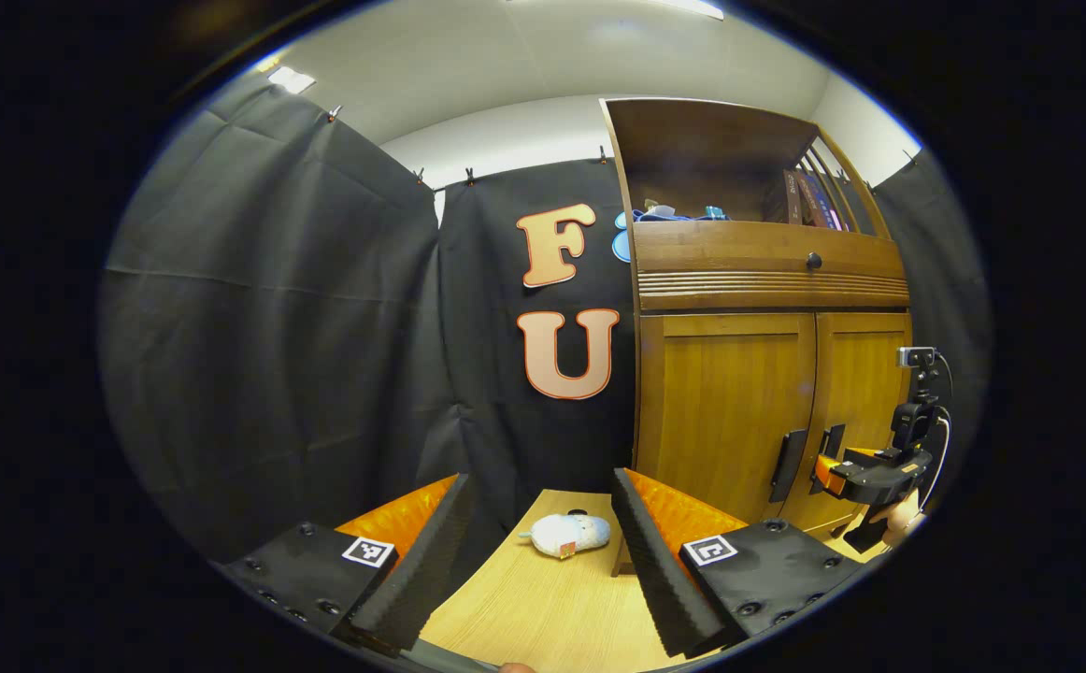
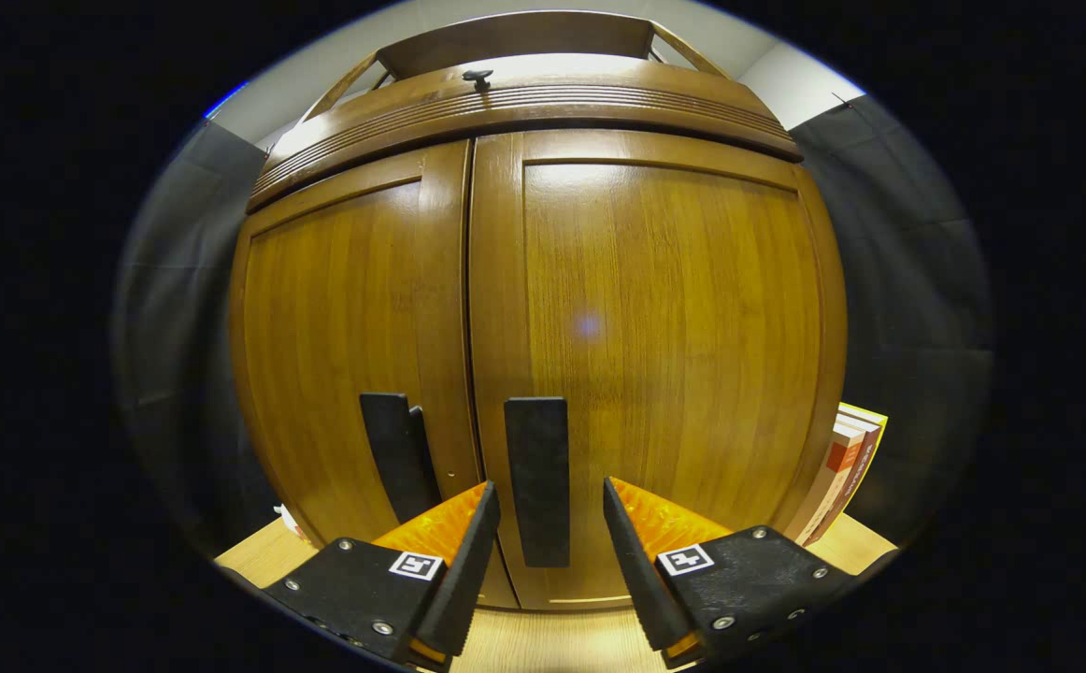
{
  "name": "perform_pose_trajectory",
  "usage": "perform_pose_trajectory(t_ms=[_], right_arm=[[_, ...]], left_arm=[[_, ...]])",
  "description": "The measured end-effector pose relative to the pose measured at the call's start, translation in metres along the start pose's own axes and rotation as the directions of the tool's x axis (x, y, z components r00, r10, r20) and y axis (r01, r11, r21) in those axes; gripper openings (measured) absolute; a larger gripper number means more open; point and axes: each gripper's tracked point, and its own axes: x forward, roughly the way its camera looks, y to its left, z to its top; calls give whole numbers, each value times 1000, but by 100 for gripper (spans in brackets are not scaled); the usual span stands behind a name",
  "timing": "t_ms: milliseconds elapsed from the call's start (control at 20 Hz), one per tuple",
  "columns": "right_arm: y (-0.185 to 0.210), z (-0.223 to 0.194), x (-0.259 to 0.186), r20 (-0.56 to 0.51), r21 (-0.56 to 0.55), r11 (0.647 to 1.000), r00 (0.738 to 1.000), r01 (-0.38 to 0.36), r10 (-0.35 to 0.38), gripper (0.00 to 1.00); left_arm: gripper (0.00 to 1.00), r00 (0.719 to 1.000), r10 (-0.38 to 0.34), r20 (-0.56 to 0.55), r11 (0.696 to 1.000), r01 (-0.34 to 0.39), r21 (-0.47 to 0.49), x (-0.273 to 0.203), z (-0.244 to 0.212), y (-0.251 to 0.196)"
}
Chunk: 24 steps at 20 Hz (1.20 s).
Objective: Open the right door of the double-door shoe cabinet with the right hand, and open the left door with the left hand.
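Shoe cabinet (image 2: 599, 308) doors both sit closed as your right gripper (image 2: 543, 533) lines up on the right door's handle (image 2: 537, 481), a flat black bar standing upright just right of the centre seam. In the right gripper view the bar rises straight ahead between your two parted fingers, its long axis vertical; whether either pad touches it yet cannot be told. The left door's handle (image 2: 393, 453) stands just left of the seam, a near twin of the first.

Your left gripper (image 1: 538, 551) hangs back, fingers apart and holding nothing, aimed at the booth wall to the left of the cabinet. From there the left door (image 1: 730, 411) lies ahead and to the right, with a small plush toy (image 1: 566, 535) on the light wood surface (image 1: 524, 608) between the fingers and the wall. In the left gripper view the right gripper shows at the handles, so the right hand is far nearer its door, and the left must swing right to reach its own
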Motion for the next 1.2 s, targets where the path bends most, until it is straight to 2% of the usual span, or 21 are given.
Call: perform_pose_trajectory(t_ms=[50,100,200,300,350,400,700,900,1000,1050,1150,1200], right_arm=[[-1,-2,4,-3,-1,1000,1000,2,-2,61],[-1,-4,9,-9,2,1000,1000,-2,2,63],[2,-8,15,-21,18,1000,1000,-8,9,60],[3,-9,20,-25,28,1000,1000,-9,9,45],[5,-10,22,-28,34,999,1000,-7,8,48],[6,-12,23,-33,37,999,999,-8,9,40],[6,-11,14,-41,37,999,999,-8,9,29],[0,-13,-17,-24,28,999,999,-42,42,22],[-4,-14,-34,-19,29,997,997,-69,69,23],[-6,-15,-42,-21,29,996,996,-80,81,21],[-13,-16,-57,-29,28,995,995,-98,99,16],[-15,-16,-65,-30,31,994,994,-105,106,19]], left_arm=[[93,1000,6,-1,1000,-6,4,0,0,3],[93,1000,12,-2,1000,-12,7,1,-1,4],[93,1000,20,-9,1000,-20,12,2,-4,7],[93,1000,24,-16,1000,-24,14,2,-4,6],[93,1000,27,-16,1000,-27,16,1,-4,7],[93,999,30,-15,999,-30,18,1,-3,7],[94,998,68,-17,997,-68,20,-4,5,10],[93,994,106,26,994,-107,31,-15,26,8],[96,992,122,35,991,-124,48,-40,26,8],[93,991,124,42,991,-126,49,-48,29,5],[93,990,131,53,990,-133,53,-56,33,-1],[94,989,133,57,989,-136,55,-57,35,-4]])
